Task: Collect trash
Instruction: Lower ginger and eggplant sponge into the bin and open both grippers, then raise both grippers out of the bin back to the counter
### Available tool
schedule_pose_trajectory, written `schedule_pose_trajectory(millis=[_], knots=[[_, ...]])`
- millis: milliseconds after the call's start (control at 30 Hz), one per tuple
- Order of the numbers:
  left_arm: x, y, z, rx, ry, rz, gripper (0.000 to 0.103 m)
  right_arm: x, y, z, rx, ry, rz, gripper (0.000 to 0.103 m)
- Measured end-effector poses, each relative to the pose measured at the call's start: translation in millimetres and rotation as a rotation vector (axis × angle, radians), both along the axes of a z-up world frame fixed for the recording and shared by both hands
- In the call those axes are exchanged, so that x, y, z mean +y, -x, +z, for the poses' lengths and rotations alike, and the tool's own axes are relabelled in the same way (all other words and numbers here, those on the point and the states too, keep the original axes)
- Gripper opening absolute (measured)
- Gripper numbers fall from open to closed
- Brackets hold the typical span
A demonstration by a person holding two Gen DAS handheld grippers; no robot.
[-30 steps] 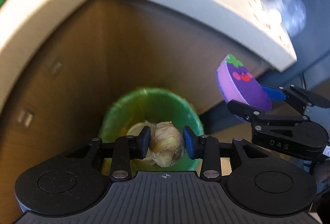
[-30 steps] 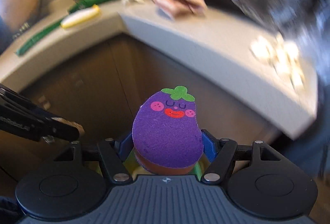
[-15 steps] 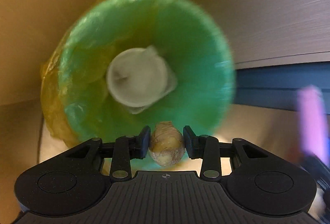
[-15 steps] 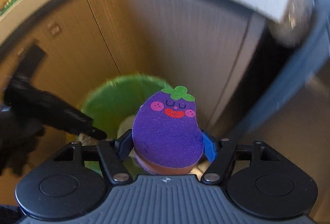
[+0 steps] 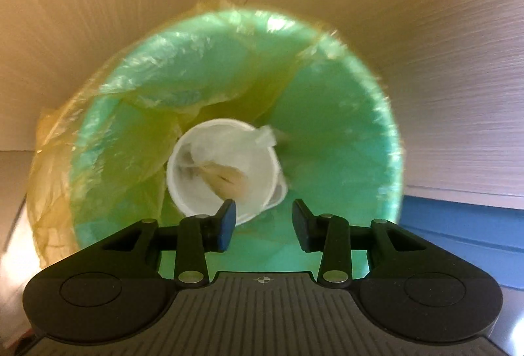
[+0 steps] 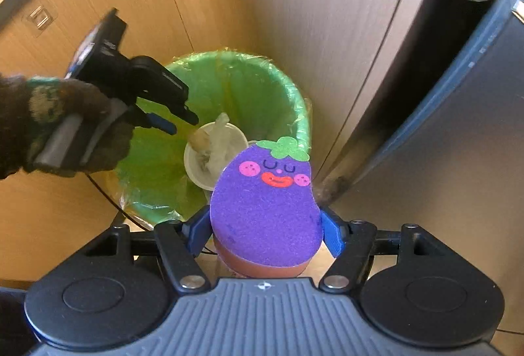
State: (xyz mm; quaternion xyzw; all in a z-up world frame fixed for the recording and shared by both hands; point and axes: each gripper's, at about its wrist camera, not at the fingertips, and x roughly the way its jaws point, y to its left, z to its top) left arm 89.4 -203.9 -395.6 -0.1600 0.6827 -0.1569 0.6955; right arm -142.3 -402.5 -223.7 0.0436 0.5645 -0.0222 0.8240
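Soft, light eggplant sponge (image 6: pixel 265 212) pinched across its sides by right gripper (image 6: pixel 266 233); left gripper (image 5: pixel 263 221) opening, fingers empty over green bin (image 5: pixel 344 143); squashes easily

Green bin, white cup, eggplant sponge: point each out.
green bin (image 6: pixel 294 100), right wrist view, liner-covered rim.
white cup (image 5: pixel 183 189), left wrist view, inner wall.
eggplant sponge (image 6: pixel 262 218), right wrist view, purple face.

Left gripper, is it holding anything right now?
No, the left gripper is opening with nothing between its fingers; only the green bin and a white cup lie below.
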Motion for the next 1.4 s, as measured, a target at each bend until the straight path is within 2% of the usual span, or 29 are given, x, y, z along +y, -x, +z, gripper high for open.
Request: schedule_pose_trajectory(millis=[333, 433, 467, 567, 700, 867, 1000, 1167, 1300, 1400], knots=[[62, 42, 73, -0.101, 0.147, 0.192, 0.042, 33, -45, -20, 0.017, -0.012, 0.143, 0.069], [76, 56, 82, -0.114, 0.14, 0.216, 0.042, 41, -65, -21, -0.032, -0.055, 0.158, 0.073], [80, 60, 84, -0.118, 0.127, 0.215, 0.042, 44, -72, -25, -0.018, -0.061, 0.153, 0.078], [89, 69, 89, -0.136, 0.103, 0.208, 0.042, 50, -87, -35, 0.029, -0.095, 0.139, 0.079], [105, 77, 97, -0.153, 0.099, 0.21, 0.042, 57, -80, -35, 0.056, -0.103, 0.177, 0.079], [103, 75, 123, -0.206, 0.092, 0.176, 0.042, 53, -63, -22, 0.058, -0.062, 0.196, 0.079], [95, 64, 169, -0.303, 0.091, 0.094, 0.042, 39, -66, -3, 0.008, -0.042, 0.126, 0.079], [87, 39, 243, -0.463, 0.085, -0.018, 0.042, 24, -80, 36, -0.109, -0.014, 0.0, 0.08], [85, 10, 311, -0.642, 0.062, -0.087, 0.042, 16, -96, 63, -0.169, -0.01, -0.09, 0.08], [87, -18, 354, -0.798, -0.008, -0.142, 0.042, 16, -110, 77, -0.175, 0.002, -0.134, 0.08]])
